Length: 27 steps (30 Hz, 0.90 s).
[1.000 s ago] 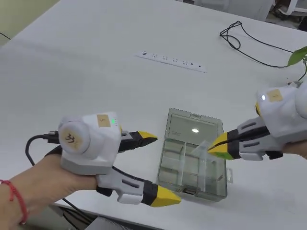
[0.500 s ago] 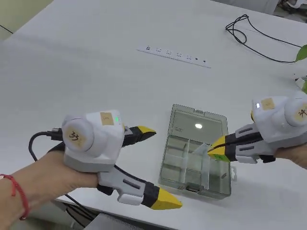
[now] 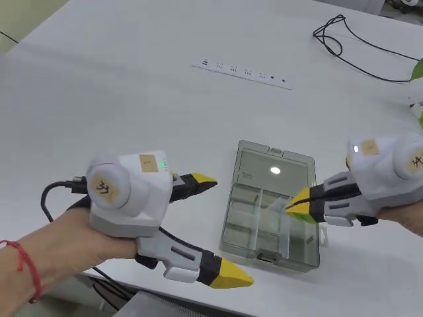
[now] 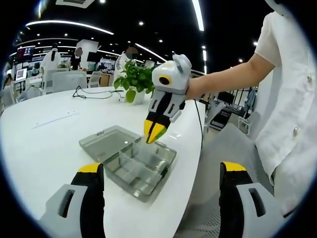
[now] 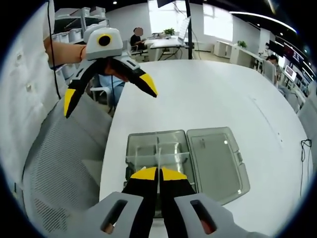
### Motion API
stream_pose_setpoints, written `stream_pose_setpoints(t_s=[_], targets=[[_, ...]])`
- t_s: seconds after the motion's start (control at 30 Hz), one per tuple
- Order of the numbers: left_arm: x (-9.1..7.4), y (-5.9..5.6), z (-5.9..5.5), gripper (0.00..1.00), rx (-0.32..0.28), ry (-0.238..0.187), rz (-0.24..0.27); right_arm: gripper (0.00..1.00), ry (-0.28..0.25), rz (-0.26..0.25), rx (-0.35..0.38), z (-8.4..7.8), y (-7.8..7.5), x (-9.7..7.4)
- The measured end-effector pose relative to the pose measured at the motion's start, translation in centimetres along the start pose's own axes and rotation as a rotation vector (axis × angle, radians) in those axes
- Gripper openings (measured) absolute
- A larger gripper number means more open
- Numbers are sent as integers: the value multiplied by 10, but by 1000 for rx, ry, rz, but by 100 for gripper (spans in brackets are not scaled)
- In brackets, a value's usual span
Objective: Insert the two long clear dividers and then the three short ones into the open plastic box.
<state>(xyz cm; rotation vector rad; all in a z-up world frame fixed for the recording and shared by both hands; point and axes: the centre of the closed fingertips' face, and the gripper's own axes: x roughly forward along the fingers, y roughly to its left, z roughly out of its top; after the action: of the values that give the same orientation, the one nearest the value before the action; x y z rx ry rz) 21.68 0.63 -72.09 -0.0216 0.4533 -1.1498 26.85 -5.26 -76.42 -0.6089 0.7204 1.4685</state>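
Observation:
The open clear plastic box (image 3: 246, 228) lies near the table's front edge, its lid (image 3: 274, 170) folded flat behind it. Clear dividers stand inside the tray. My right gripper (image 3: 296, 205) hovers over the tray's right half, shut on a clear divider (image 3: 277, 210) that tilts down into the box. In the right gripper view the jaws (image 5: 158, 174) pinch the divider's thin edge (image 5: 158, 157) above the box (image 5: 143, 144). My left gripper (image 3: 218, 228) is open and holds nothing, left of the box. The left gripper view shows the box (image 4: 130, 161) ahead and the right gripper (image 4: 155, 134) above it.
A white power strip (image 3: 241, 70) lies at the table's middle back and a black cable (image 3: 347, 41) coils at the far right. A potted plant (image 4: 133, 82) stands behind the box in the left gripper view. The table's front edge runs just below the box.
The right gripper with the divider has settled slightly lower over the tray's right half. The left gripper has stayed open beside the box. The head camera has shifted a little.

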Motion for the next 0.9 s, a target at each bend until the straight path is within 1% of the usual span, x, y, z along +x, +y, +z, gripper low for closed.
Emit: stream_pose_setpoints(t_s=[0.03, 0.1, 0.17, 0.27, 0.4, 0.57, 0.67, 0.9], targets=[[0, 0, 0, 99, 0, 0, 0, 2, 2, 7, -27, 0, 3, 2], [0, -1, -1, 99, -3, 2, -2, 2, 7, 2, -43, 0, 4, 5], [0, -1, 0, 99, -3, 0, -2, 2, -1, 2, -44, -2, -1, 5], [0, -1, 0, 99, -2, 0, -4, 2, -1, 4, -40, 0, 1, 6], [0, -1, 0, 99, -5, -1, -3, 2, 11, 6, -45, 0, 2, 8], [-1, 0, -2, 99, -6, 5, -1, 2, 48, 7, -54, -5, 0, 16], [-2, 1, -2, 99, -7, 3, -1, 2, 71, 8, -43, -9, -3, 21], [-3, 2, -4, 99, -11, 6, 0, 2, 141, 9, -61, -20, -4, 33]])
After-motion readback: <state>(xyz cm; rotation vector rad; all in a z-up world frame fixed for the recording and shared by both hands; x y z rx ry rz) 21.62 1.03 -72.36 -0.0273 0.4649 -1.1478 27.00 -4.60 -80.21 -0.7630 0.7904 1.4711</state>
